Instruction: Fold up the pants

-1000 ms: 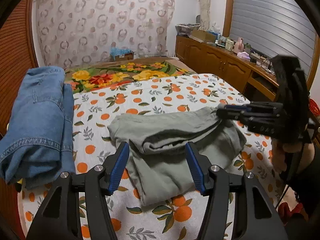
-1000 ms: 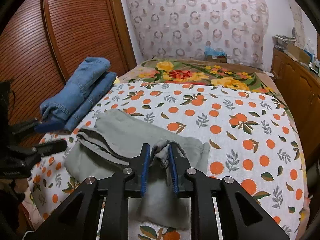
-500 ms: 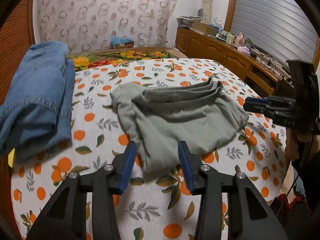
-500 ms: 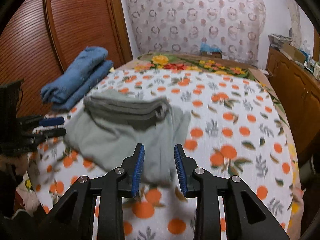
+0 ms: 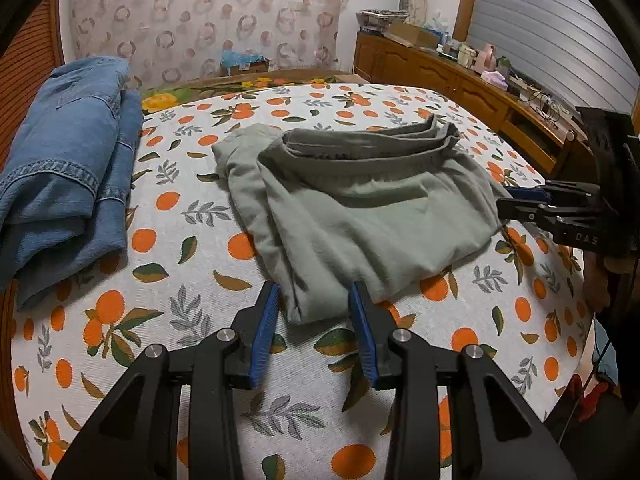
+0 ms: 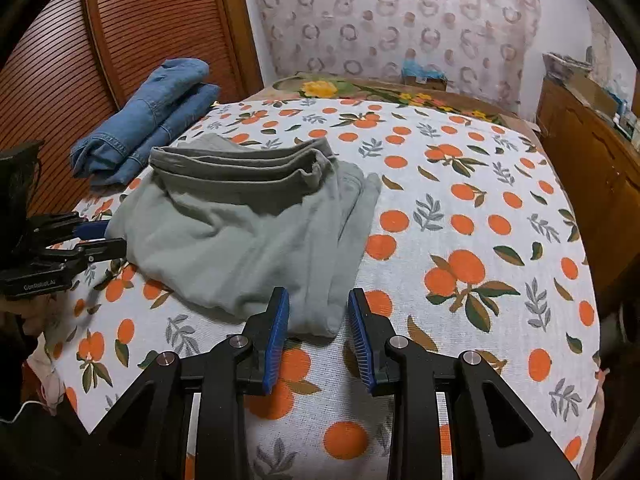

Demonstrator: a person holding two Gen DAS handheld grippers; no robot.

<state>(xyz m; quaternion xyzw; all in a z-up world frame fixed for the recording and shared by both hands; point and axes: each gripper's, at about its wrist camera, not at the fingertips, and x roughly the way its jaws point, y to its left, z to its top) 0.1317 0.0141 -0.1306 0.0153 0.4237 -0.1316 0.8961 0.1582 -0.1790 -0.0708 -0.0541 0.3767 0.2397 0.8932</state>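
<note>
The grey-green pants (image 5: 360, 208) lie folded in a rumpled bundle on the orange-print bed sheet (image 5: 180, 240), waistband at the far side. They also show in the right wrist view (image 6: 248, 224). My left gripper (image 5: 314, 300) is open and empty, its blue pads just short of the bundle's near corner. My right gripper (image 6: 318, 304) is open and empty, just short of the bundle's near edge. Each gripper shows side-on in the other's view, the right one (image 5: 520, 200) and the left one (image 6: 96, 236), at opposite edges of the pants.
Folded blue jeans (image 5: 64, 168) lie on the left of the bed, next to a wooden slatted wall (image 6: 80, 60). A wooden cabinet (image 5: 460, 84) with clutter runs along the right. A floral blanket (image 6: 360, 90) lies at the far end.
My right gripper let go of the pants' fold and opened. Both grippers pulled back toward the near edge of the bed, and the pants now lie flat as a bundle.
</note>
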